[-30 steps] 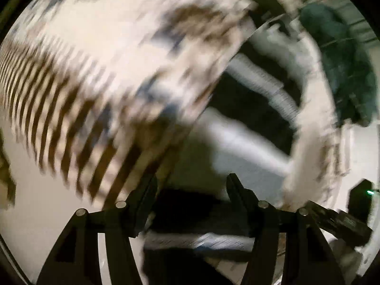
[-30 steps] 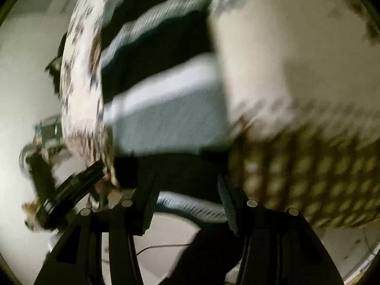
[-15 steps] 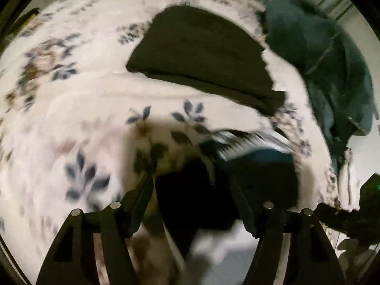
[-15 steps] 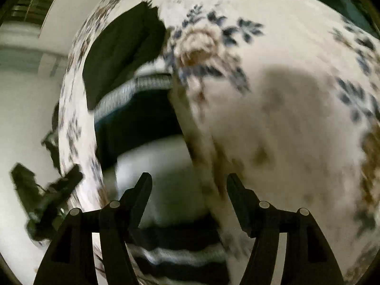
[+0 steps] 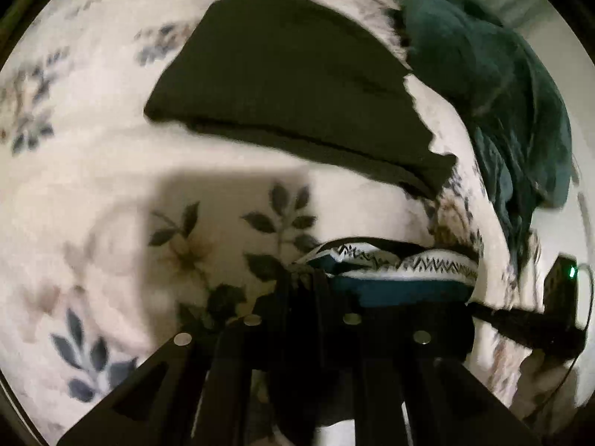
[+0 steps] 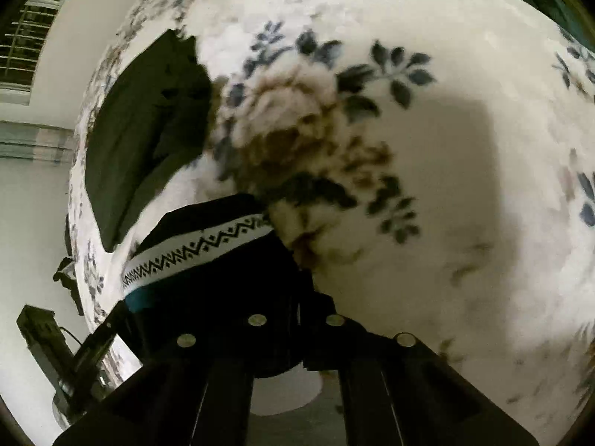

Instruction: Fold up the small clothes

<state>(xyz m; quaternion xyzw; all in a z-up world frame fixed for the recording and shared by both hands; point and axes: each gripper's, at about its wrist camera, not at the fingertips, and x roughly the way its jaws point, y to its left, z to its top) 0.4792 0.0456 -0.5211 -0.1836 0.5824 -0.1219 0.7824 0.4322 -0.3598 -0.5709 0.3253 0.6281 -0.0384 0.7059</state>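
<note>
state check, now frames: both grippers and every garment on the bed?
left gripper: shut on patterned garment
right gripper: shut on patterned garment
patterned garment: bunched, pinched at both ends
dark green garment: folded, lying flat on floral blanket
teal garment: crumpled heap

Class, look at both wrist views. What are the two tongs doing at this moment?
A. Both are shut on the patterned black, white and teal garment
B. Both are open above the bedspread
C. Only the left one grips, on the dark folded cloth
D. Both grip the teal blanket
A: the left tongs and the right tongs are each closed on an edge of the patterned garment, which lies on the floral bedspread.
</note>
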